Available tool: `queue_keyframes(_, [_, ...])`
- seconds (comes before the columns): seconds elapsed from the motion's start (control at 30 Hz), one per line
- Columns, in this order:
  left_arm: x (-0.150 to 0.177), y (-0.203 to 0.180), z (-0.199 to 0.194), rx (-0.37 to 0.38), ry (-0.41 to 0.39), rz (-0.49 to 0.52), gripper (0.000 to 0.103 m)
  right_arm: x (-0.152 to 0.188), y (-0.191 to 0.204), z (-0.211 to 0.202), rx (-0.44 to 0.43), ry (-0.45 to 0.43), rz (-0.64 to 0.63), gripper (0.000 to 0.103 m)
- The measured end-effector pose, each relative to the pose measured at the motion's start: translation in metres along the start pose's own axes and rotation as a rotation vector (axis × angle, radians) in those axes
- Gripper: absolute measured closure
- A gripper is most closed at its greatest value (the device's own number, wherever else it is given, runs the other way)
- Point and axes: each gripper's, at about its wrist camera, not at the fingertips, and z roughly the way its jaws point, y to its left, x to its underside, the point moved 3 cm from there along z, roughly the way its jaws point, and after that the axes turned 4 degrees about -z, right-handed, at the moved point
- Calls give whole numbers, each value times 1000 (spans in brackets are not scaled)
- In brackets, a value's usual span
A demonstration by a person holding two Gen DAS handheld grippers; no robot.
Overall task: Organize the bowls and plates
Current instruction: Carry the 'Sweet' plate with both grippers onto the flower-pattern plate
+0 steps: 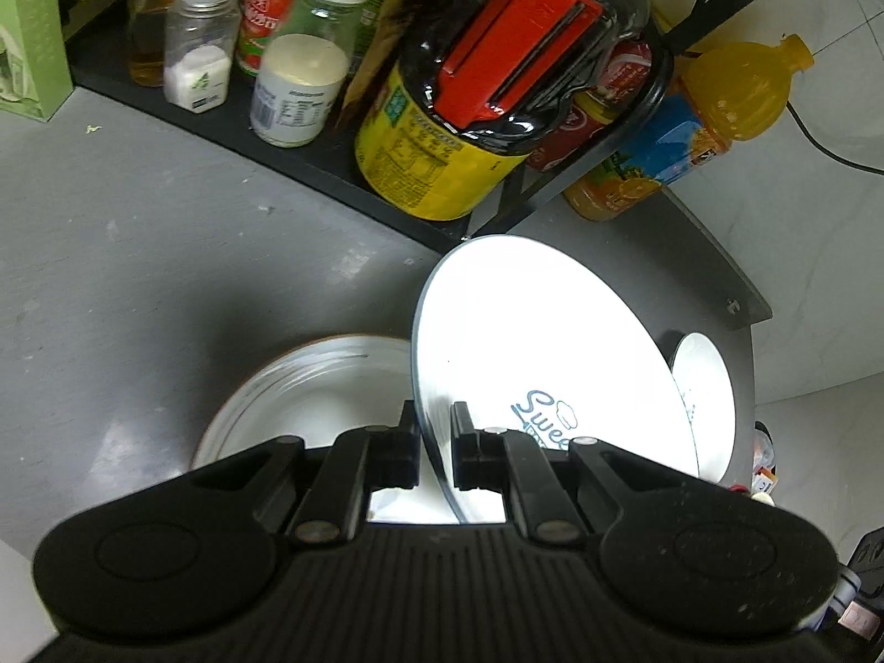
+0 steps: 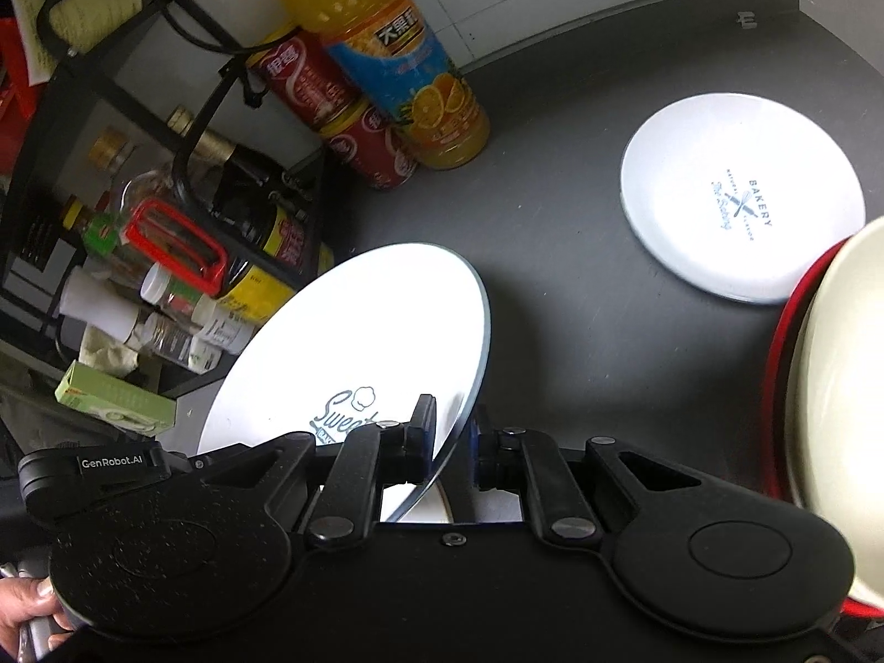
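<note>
Plate (image 1: 530,342) tilted steeply, off the table (image 1: 138,254), rim pinched from two sides. Left gripper (image 1: 436,442) closed to a narrow slot on the near rim, pads either side of the edge. Right gripper (image 2: 450,442) likewise narrowed on the rim; contact on the far pad partly hidden, so firmness of that bite cannot be told. "Sweet" print facing up toward both cameras.

Below, in left view: striped plate (image 1: 309,398) flat on table, partly under the tilted one. Small plate (image 2: 740,193), "BAKERY" print, flat and well apart to the right. Bowl (image 2: 834,398), cream inside, red outside, near right gripper. Rack (image 1: 276,166) of bottles and jars just beyond the lifted rim; juice bottle (image 2: 387,55) and cans (image 2: 342,121) beside it.

Judged step: carrying the plate toward a stack.

Risks:
- Thin-edge grip on glazed surface; slip likely if either hand twists out of step.
- Far rim near rack; forward swing could knock jars.
- Steep lowering onto striped plate could chip rims.
</note>
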Motion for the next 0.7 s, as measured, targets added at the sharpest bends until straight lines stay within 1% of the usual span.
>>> queue_keyframes(0.23, [11, 18, -7, 2, 19, -9, 94, 14, 13, -3, 4, 10, -33, 91])
queue_keyframes(0.47, [31, 34, -11, -24, 50, 15, 94, 26, 24, -5, 23, 36, -63, 91])
queue_keyframes(0.7, [39, 45, -16, -39, 55, 17, 93, 35, 33, -5, 36, 52, -92, 91])
